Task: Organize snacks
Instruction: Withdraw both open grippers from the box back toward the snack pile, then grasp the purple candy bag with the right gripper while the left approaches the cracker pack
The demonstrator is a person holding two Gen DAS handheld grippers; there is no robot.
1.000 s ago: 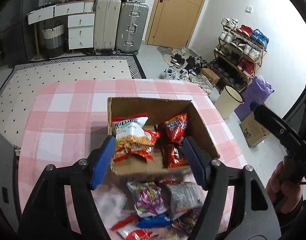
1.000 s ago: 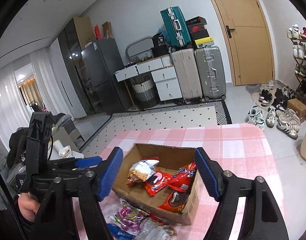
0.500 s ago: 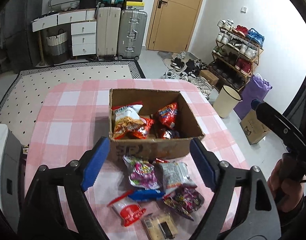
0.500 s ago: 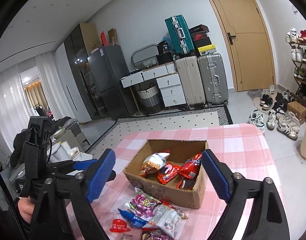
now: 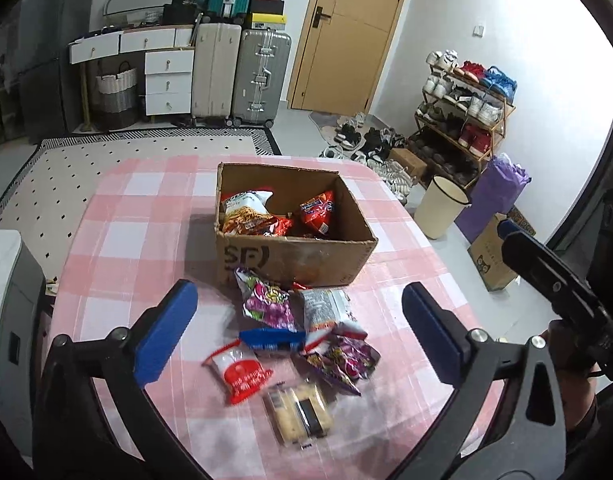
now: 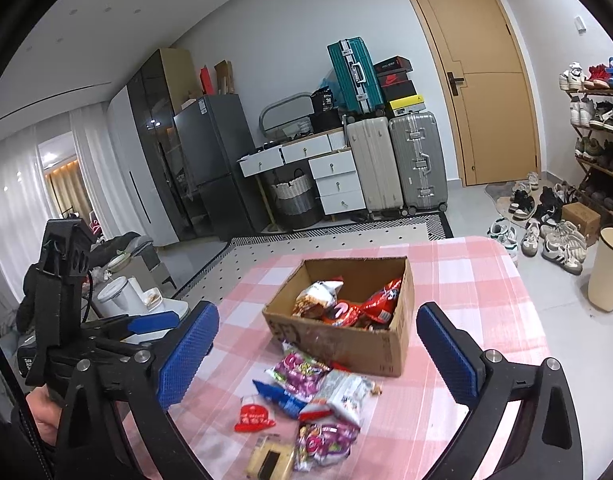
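An open cardboard box (image 5: 294, 260) (image 6: 346, 340) stands mid-table and holds a noodle-print bag (image 5: 246, 216) and red bags (image 5: 316, 212). In front of it lie loose snacks: a purple bag (image 5: 268, 304), a white pack (image 5: 326, 308), a blue pack (image 5: 272, 340), a red-and-white pack (image 5: 238, 372) and a clear-wrapped biscuit (image 5: 300, 412). My left gripper (image 5: 298, 320) hovers above this pile, jaws opening wide, gripping nothing. My right gripper (image 6: 318, 352) hangs back from the box, its jaws opening too, with nothing held.
The table wears a pink checked cloth (image 5: 126, 220). A white appliance (image 5: 6, 300) stands at its left edge. On the floor to the right are a cream bin (image 5: 442, 208), a shoe rack (image 5: 466, 120) and scattered shoes. Suitcases (image 5: 258, 76) line the back wall.
Both grippers have drawn back from over the box toward the table's near side, and their jaws have spread wider. The loose snack pile has come fully into view.
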